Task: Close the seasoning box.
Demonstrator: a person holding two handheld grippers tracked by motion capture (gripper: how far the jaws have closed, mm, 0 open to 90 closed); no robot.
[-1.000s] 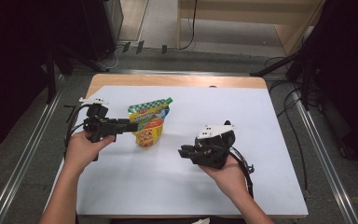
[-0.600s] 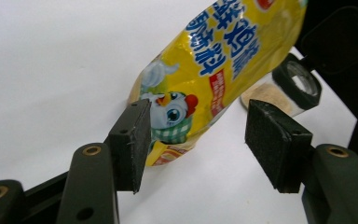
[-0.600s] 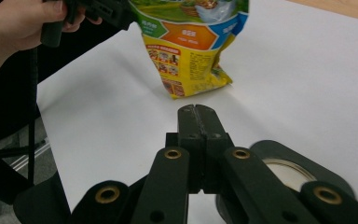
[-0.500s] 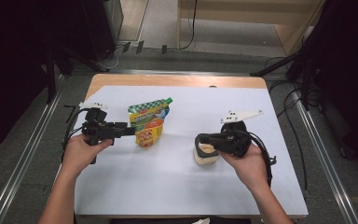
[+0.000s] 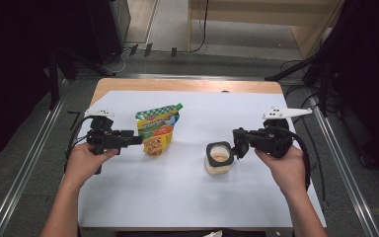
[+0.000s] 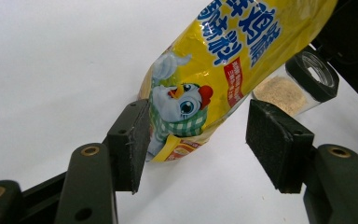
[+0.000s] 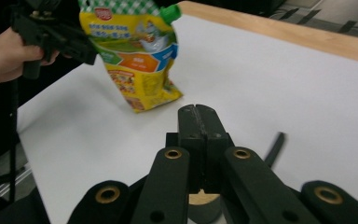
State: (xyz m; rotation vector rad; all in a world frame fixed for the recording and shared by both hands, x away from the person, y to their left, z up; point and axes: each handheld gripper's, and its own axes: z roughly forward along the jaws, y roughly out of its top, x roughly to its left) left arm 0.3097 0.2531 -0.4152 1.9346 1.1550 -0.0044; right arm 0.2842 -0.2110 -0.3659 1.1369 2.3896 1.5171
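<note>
A yellow stand-up pouch (image 5: 158,131) with a green cap stands leaning on the white table sheet, left of the middle. My left gripper (image 5: 137,140) is level at its lower left and open. In the left gripper view the pouch's bottom corner (image 6: 186,116) lies between the two pads; the left pad is at its edge, the right pad is apart from it. A glass jar (image 5: 219,159) of beige powder stands right of the middle, also seen past the pouch as a black-rimmed jar (image 6: 303,79). My right gripper (image 5: 238,143) hangs just right of the jar top, its jaws (image 7: 196,112) shut with nothing between them.
The white sheet (image 5: 187,202) covers the table, with a wooden strip (image 5: 187,85) bare along the far edge. Metal rails and cables run on the floor at both sides. The hand with the left gripper (image 7: 9,56) shows beside the pouch (image 7: 137,60).
The right gripper has moved right and up from the middle of the table, and the jar now stands uncovered left of its tips. The left gripper and the pouch have stayed put.
</note>
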